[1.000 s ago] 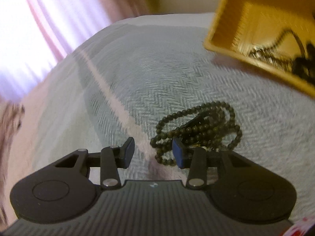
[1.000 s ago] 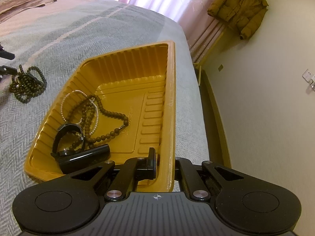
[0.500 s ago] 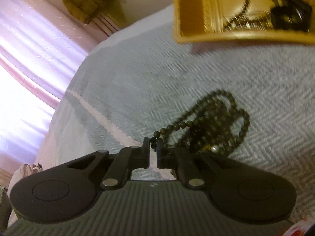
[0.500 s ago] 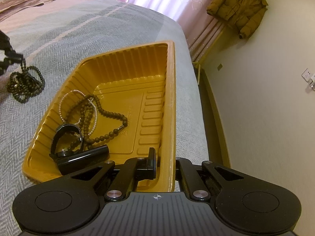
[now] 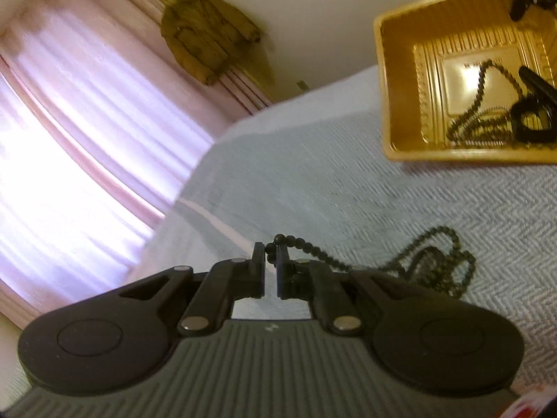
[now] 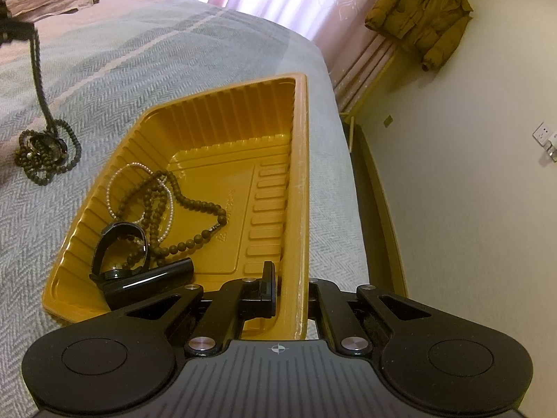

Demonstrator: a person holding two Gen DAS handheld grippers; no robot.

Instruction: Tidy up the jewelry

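the left gripper (image 5: 271,254) has its fingers clamped on a strand of the dark bead necklace (image 5: 435,268); one strand runs taut up to it while the rest of the necklace lies heaped on the grey bed cover (image 6: 174,69), left of the yellow tray (image 6: 301,174). the right gripper (image 6: 289,278) has its fingers closed on the tray's near right rim. inside the tray lie a brown bead string (image 6: 195,205), a pearl strand (image 6: 111,188) and a black watch (image 6: 118,250). a brown jacket (image 6: 421,28) hangs by the pink curtain (image 5: 69,139).
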